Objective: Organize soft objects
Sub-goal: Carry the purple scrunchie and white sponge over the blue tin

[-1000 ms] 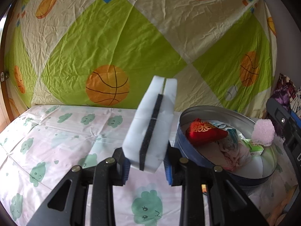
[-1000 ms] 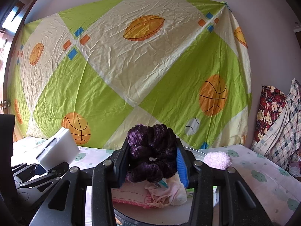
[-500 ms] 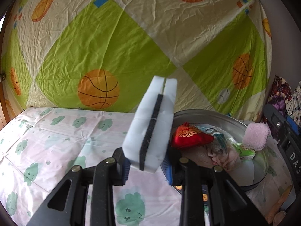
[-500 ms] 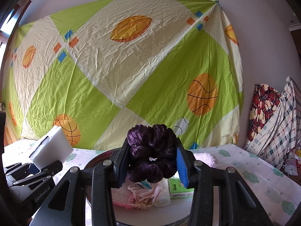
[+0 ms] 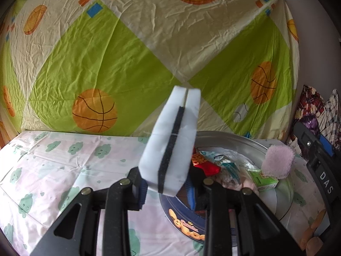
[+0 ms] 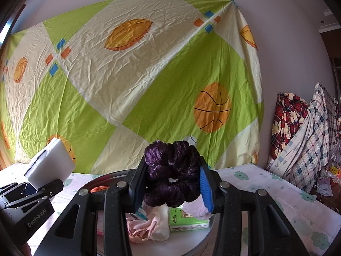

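Behind the bed [image 5: 53,166] hangs a green-and-cream sheet [image 6: 136,79] with basketballs.
Below my grippers sits the round tin [image 5: 240,140] of soft things. My left gripper [image 5: 165,188] is clamped on a white sponge [image 5: 170,140] tilted up over the tin's near rim; my right gripper [image 6: 172,187] squeezes a purple scrunchie [image 6: 170,172] above the tin.

A home bedroom, a basketball-print bedsheet [image 6: 136,81] hanging across the wall, a cloud-patterned sheet [image 5: 64,166] covering the bed-like surface, plaid and floral bedding [image 6: 302,136] leaning piled in the corner, a round biscuit tin [image 5: 283,204] sitting open.
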A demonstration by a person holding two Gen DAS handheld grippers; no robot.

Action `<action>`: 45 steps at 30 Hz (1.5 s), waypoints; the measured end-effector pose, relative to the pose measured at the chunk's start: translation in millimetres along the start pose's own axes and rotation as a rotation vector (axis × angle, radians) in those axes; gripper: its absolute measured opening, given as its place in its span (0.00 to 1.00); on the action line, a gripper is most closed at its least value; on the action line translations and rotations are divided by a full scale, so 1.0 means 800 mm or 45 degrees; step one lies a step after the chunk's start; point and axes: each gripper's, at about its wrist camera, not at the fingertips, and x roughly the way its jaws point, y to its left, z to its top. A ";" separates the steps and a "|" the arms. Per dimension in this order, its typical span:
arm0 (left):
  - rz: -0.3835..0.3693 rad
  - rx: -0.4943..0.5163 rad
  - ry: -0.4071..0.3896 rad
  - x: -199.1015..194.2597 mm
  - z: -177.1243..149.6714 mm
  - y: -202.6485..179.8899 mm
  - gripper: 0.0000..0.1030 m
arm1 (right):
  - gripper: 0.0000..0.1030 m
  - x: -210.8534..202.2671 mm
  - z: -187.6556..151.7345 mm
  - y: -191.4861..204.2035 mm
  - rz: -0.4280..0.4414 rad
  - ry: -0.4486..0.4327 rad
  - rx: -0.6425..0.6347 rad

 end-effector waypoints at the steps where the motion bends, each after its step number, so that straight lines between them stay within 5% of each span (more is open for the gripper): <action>1: -0.006 0.000 0.002 0.002 0.001 -0.003 0.27 | 0.45 0.001 0.000 -0.003 -0.004 0.002 0.007; 45: -0.097 -0.007 0.094 0.075 0.012 -0.072 0.27 | 0.45 0.093 0.008 -0.043 -0.089 0.088 -0.010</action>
